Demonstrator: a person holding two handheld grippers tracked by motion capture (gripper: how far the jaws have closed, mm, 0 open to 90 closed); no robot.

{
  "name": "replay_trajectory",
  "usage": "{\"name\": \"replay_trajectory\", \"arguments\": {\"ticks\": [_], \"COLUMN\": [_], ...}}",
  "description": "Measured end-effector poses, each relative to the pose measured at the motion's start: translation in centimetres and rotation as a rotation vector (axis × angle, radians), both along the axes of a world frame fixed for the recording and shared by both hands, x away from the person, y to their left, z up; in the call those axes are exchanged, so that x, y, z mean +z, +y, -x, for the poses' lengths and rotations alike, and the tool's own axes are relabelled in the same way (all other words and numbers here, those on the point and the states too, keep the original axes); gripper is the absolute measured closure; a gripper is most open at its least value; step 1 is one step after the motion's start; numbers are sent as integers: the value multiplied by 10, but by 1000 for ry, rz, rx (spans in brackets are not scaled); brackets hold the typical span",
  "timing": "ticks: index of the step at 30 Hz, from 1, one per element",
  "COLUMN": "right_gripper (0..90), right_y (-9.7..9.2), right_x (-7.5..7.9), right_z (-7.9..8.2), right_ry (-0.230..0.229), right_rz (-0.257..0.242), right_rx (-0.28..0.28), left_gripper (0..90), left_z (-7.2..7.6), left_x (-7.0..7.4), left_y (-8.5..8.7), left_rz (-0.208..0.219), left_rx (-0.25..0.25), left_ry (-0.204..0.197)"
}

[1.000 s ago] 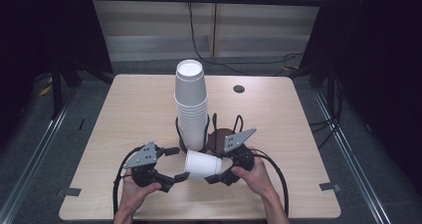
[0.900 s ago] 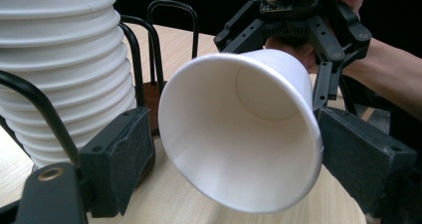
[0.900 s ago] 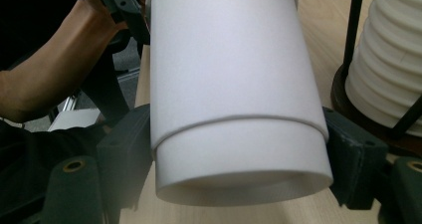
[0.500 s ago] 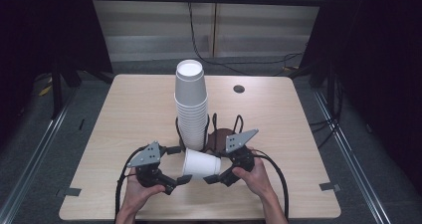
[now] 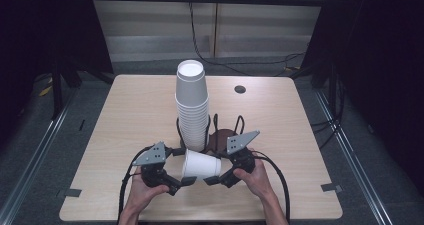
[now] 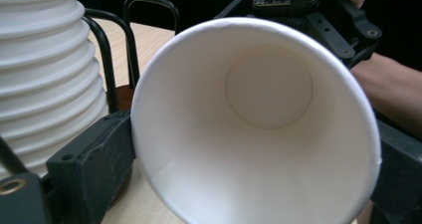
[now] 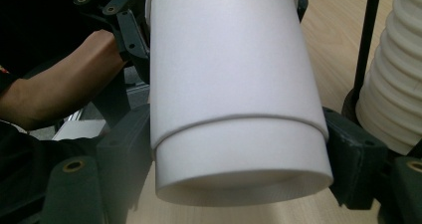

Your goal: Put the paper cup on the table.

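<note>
- A white paper cup (image 5: 201,165) lies on its side, held above the near edge of the wooden table (image 5: 125,115), between the two hand-held grippers.
- Right gripper view: two cups are nested, an outer one (image 7: 224,55) over an inner one whose base end (image 7: 244,164) sticks out toward the camera.
- Right gripper (image 5: 220,179): its two black jaws sit flat against either side of the protruding base end, pinching it.
- Left gripper (image 5: 181,182): it faces the cup's open mouth (image 6: 254,124). Its jaws have just been opening wider and now stand spread, one at each side of the rim. Whether the pads still touch the rim cannot be told for certain; they appear to flank it without pressing.
- The person's left hand (image 5: 142,195) and right hand (image 5: 257,177) enter from the near edge, each wrapped around its gripper.
- A tall stack of white cups (image 5: 192,105) stands upright at mid-table, just behind the held cup, inside a black wire holder (image 5: 220,130) with a dark round base.
- In the left gripper view the stack's ribbed rims (image 6: 47,69) show just beside the held cup, apart from it.
- A small dark round hole (image 5: 240,89) sits in the far part of the tabletop, well apart from the work.
</note>
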State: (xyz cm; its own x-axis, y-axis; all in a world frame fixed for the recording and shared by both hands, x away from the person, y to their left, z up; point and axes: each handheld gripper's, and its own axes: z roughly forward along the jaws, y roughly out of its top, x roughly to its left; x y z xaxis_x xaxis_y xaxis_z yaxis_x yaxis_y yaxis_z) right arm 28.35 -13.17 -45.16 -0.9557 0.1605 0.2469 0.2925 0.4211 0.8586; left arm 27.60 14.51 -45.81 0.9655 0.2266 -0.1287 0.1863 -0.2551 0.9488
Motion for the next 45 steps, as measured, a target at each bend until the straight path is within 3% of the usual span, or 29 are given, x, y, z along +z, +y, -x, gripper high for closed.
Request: {"name": "replay_trajectory", "arguments": {"ticks": [12,30,34,40,44,45], "right_gripper": [230,202,134,129,128,128], "right_y": [1,0,-2,-10,-14,-17], "right_x": [5,-6,-6,-9,-11,-12], "right_z": [1,3,3,8,9,11], "right_ry": [-22,-31,-44,-65,-70,-78], "right_rz": [-18,-49,-71,-97,-113,-135], "right_rx": [10,11,-10,-86,-132,-167], "left_gripper": [28,87,88,89,89,89], "left_z": [-4,-3,-2,-3,-3,-3], "left_x": [-1,1,3,4,3,3], "left_y": [-11,-8,-7,-4,-4,-2], "left_rz": [40,26,14,2,-27,-40], "left_rx": [-33,-58,-50,-35,-19,-3], "left_ry": [29,37,34,40,43,46]}}
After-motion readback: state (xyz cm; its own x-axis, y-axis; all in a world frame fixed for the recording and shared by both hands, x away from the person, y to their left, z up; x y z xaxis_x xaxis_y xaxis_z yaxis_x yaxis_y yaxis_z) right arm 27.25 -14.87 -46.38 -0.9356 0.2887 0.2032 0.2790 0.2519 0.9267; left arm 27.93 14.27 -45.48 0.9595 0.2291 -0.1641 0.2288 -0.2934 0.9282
